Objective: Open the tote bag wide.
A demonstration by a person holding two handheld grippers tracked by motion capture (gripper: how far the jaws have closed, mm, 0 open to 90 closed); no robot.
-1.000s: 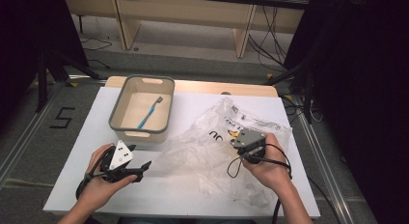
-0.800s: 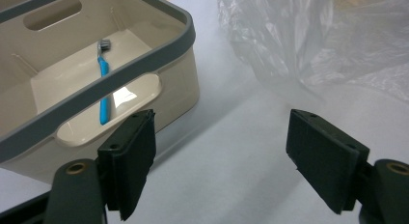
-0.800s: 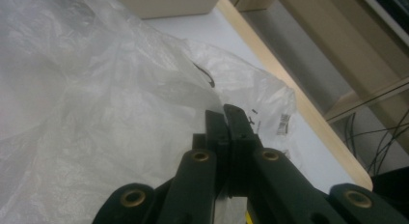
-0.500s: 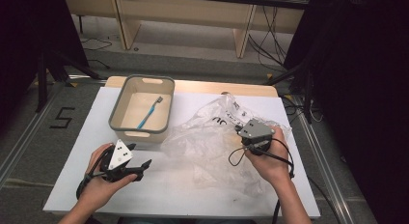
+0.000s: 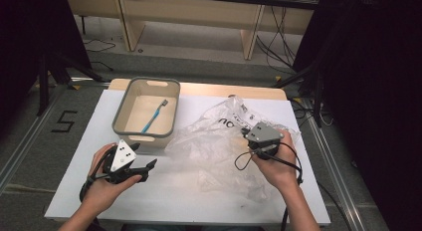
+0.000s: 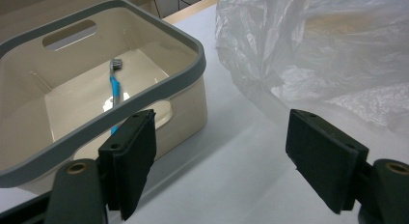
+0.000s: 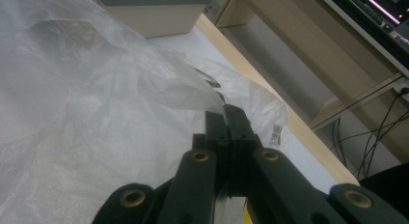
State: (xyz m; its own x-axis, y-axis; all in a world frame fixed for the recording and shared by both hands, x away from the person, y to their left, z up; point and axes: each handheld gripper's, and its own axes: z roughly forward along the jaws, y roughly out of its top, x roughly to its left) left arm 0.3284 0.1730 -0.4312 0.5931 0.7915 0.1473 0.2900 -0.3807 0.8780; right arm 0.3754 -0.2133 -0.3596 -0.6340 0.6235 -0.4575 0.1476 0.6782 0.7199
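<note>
From the high view, I see my right gripper (image 5: 250, 135) clamped on the upper edge of the clear plastic bag (image 5: 209, 146), and compared with a second ago it has slid a little toward the right side of the table (image 5: 89, 141), drawing the film with it so the bag now lies more spread across the white surface than bunched at its middle. My left gripper (image 5: 144, 167) sits where it was, near the front left of the table, just ahead of the near wall of the beige bin (image 5: 119, 119), with the blue toothbrush (image 5: 152, 119) lying loose inside that bin. Over in the left gripper view, the jaws stand wide apart with nothing between them; the bin rim (image 6: 159, 86) is just beside the left-hand pad, the toothbrush (image 6: 114, 86) rests on the bin floor, and the bag (image 6: 313, 55) rises at upper right, near but not touching. Then, from the right gripper view, the two jaws are pressed together on a pinch of the bag's (image 7: 96, 113) edge, the film draping away to the left toward the bin's (image 7: 154, 14) corner. I judge this small pull as readying the bag's mouth: the film is gripped on one side, and the free gripper is still to take the other side.
</note>
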